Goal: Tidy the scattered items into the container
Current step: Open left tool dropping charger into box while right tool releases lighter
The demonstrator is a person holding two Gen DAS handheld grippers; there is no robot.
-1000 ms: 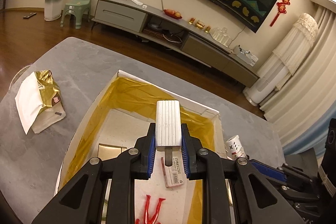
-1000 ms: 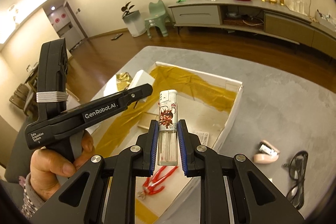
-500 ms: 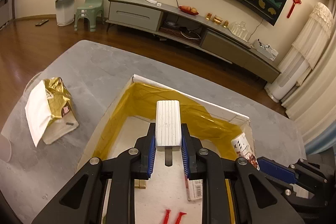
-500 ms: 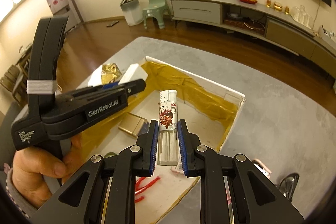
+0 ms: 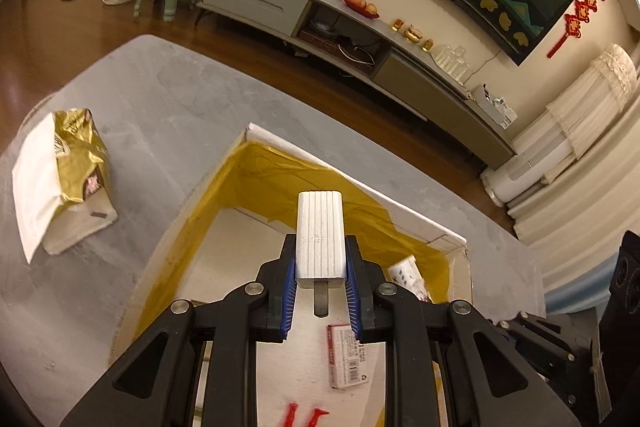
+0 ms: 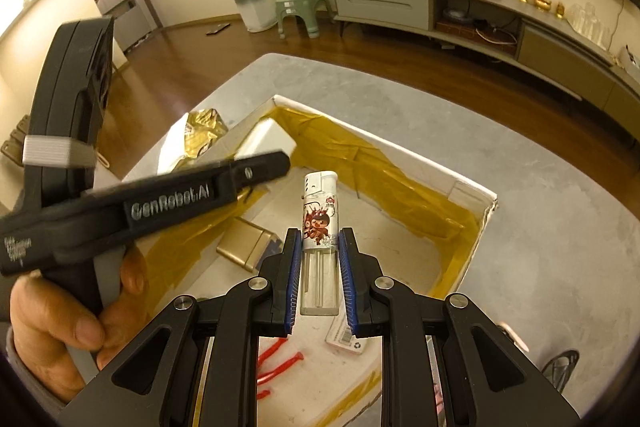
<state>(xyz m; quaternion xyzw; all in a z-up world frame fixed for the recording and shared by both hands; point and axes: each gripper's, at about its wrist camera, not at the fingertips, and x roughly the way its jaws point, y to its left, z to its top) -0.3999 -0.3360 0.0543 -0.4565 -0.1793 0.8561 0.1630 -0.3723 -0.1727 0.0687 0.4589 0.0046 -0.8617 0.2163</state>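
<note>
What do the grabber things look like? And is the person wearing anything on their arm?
Both grabbers are black plastic with silver round bolts and blue ribbed pads inside the fingers. Seen from the right gripper, the left gripper has a pistol-style handle, raised "GenRobot.AI" lettering and a grey band around its upright part. The hand on it shows a grey sleeve cuff.

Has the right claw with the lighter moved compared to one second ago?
Yes. The right claw, shut on the lighter, has moved forward over the box: the lighter now shows above the box floor, nearer the far wall.
</note>
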